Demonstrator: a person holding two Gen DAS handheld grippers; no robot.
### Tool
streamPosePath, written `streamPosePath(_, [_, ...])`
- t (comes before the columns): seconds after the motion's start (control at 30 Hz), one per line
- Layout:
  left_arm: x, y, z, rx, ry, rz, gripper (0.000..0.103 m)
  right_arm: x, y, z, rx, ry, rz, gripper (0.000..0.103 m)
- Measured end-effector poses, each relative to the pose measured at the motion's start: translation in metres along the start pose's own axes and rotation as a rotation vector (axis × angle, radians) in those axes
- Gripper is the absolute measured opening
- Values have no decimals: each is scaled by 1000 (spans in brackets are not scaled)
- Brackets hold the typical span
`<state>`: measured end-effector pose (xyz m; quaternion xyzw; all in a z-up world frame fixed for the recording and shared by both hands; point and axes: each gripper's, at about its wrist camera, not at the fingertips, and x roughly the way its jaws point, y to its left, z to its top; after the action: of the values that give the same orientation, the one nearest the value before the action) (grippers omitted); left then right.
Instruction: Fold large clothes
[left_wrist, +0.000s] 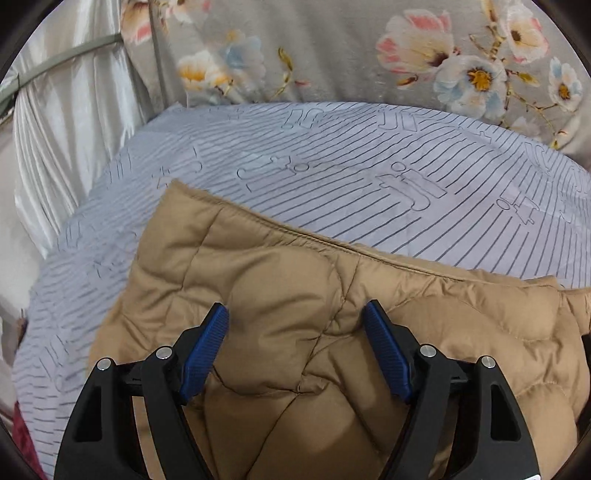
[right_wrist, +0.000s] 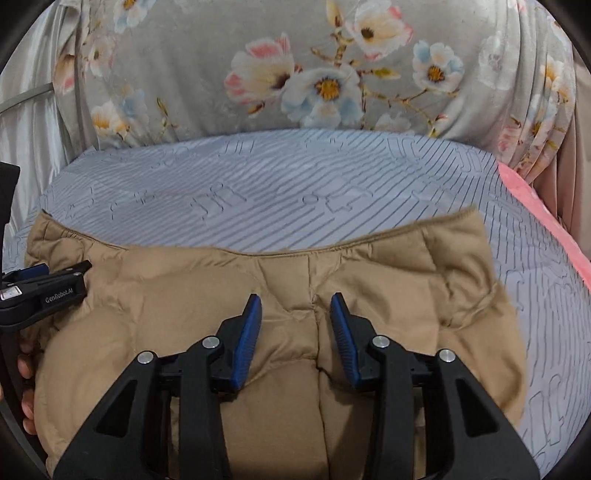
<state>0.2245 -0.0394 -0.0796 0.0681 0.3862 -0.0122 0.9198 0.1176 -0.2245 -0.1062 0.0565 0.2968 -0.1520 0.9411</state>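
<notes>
A tan quilted puffer jacket (left_wrist: 277, 266) lies flat on the bed, its hem edge toward the far side. In the left wrist view my left gripper (left_wrist: 295, 306) hovers over the jacket's left part, jaws wide open with only flat fabric below them. My right gripper (right_wrist: 295, 297) is over the middle of the jacket (right_wrist: 184, 280), above a seam ridge. Its jaws stand partly open and the blue pads are not pressing on anything. At the left edge of the right wrist view is the left gripper (right_wrist: 55, 280), with a person's fingers (right_wrist: 26, 369) behind it.
The jacket rests on a pale blue striped bedsheet (left_wrist: 332, 177) (right_wrist: 258, 192). A grey floral pillow (left_wrist: 332, 55) (right_wrist: 295, 74) bounds the far side. A silvery curtain (left_wrist: 74, 110) hangs at left. Pink cloth (right_wrist: 543, 214) runs along the right edge, and dark red fabric (left_wrist: 22, 435) lies at lower left.
</notes>
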Motion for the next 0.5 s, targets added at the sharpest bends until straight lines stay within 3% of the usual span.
streamPosePath(0.5, [15,-3,-14,-20,-46,15,80,21,8,-16,-17,29,-22,38])
